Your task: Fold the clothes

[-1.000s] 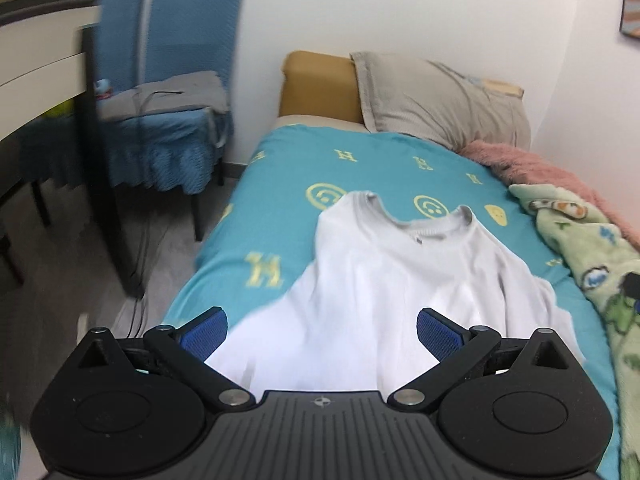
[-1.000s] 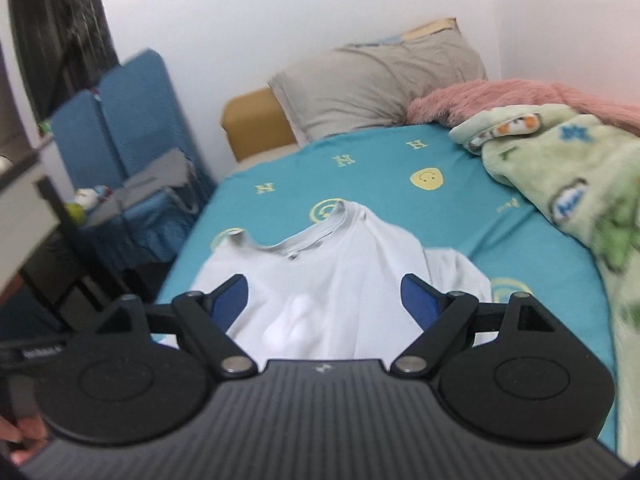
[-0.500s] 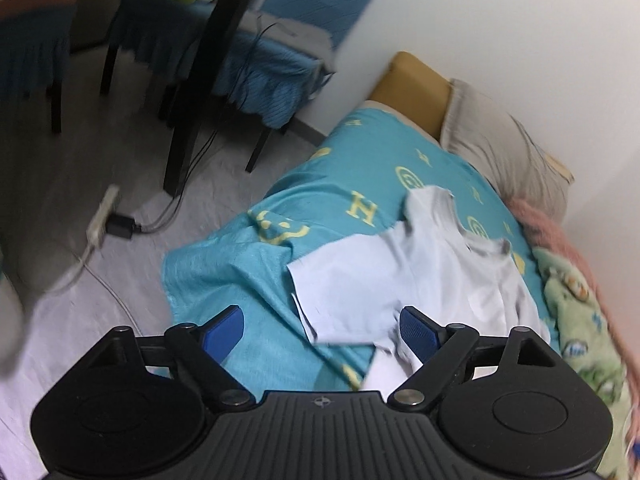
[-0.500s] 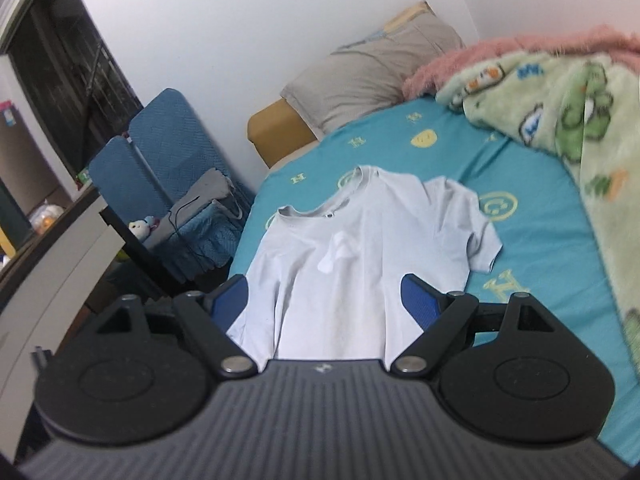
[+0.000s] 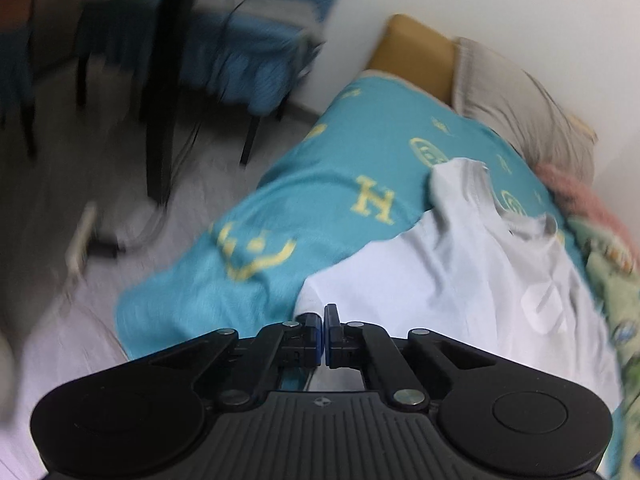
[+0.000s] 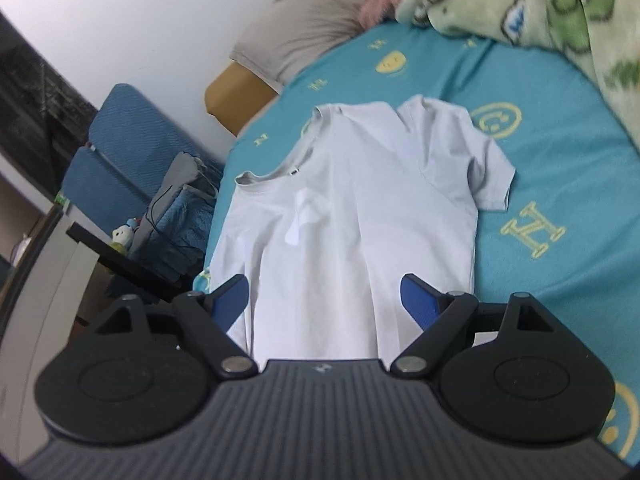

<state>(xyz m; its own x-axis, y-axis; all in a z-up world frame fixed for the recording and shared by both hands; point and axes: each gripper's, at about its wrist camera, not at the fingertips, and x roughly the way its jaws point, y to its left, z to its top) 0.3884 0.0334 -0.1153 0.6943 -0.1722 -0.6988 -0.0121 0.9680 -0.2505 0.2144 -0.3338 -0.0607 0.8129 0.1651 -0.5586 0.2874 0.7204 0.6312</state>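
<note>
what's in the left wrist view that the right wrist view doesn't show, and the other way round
Left wrist only: the left claw, shut at the near corner of the white t-shirt, plus the floor with a power strip.

Right wrist only: the right claw, open above the shirt's hem, the whole shirt with one short sleeve spread flat, and a small plush toy.

Both: the shirt, the teal bedsheet, the grey pillow and the blue chairs.

I am in a home bedroom: a bed (image 6: 560,128) with a teal smiley-print sheet, a grey pillow (image 6: 304,36) at its head, a green cartoon fleece blanket (image 6: 560,8) along its far edge, and blue-covered chairs (image 6: 120,148) beside it.
</note>
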